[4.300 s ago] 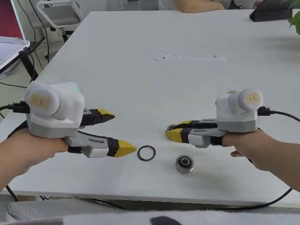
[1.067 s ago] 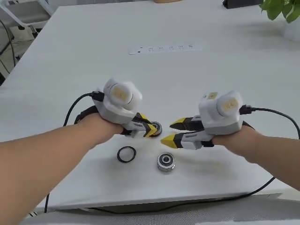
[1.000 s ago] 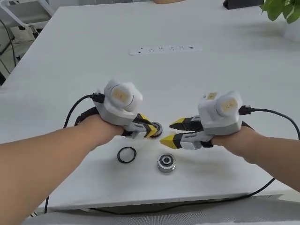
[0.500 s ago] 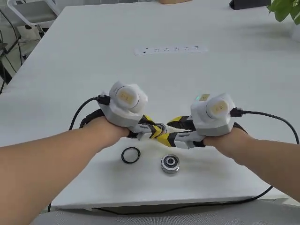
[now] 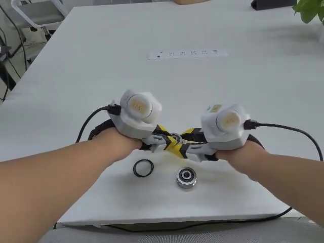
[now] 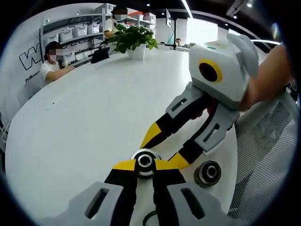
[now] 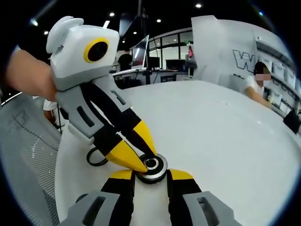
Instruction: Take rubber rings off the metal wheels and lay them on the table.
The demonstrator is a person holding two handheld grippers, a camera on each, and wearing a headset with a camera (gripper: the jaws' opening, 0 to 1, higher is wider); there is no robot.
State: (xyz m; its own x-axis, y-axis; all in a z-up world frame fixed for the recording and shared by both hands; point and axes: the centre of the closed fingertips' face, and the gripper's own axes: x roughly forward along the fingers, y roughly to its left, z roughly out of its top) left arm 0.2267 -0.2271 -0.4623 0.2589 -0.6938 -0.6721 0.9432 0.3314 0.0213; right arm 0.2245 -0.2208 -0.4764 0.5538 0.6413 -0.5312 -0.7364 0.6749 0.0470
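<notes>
Left tool (image 6: 144, 165) clamps the stiff wheel (image 6: 144, 160) — right tool (image 7: 151, 175), grip unclear, should pinch its stretchy rubber ring (image 7: 151, 179) at the rim.

Metal wheels: two — upper wheel (image 5: 175, 138), lower wheel (image 5: 186, 177).
Rubber rings: one loose ring (image 5: 143, 168), lower middle of the frame.
Grippers: two — left gripper (image 5: 167, 143), right gripper (image 5: 178, 148).

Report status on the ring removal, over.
Left tongs shut on small silver metal wheel. Right tongs at same wheel, grip unclear. Loose black rubber ring and second metal wheel lie on white table.
</notes>
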